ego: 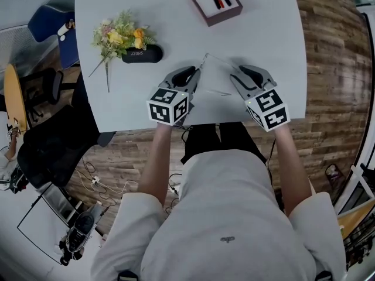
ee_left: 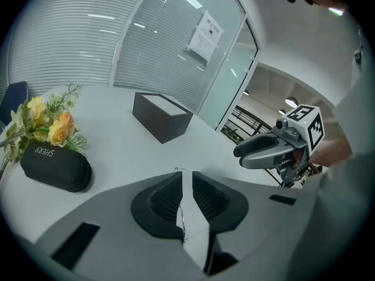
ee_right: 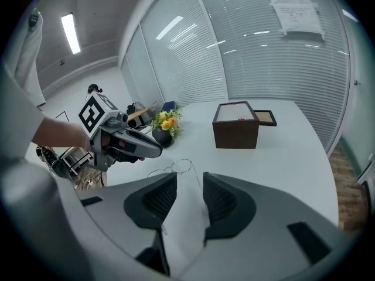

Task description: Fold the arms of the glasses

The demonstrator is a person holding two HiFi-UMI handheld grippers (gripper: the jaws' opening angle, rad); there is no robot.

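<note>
The pale grey worktop carries thin wire glasses near its front edge. To their left lies a black case, with a bunch of yellow and pink flowers just behind it, stems trailing forward. An open brown box sits far back.

The left forearm and right forearm reach forward side by side. The left gripper and right gripper tilt downward, tips converging. The left's jaws stand narrowly apart, the right's slightly wider, and neither pair is clamped.
</note>
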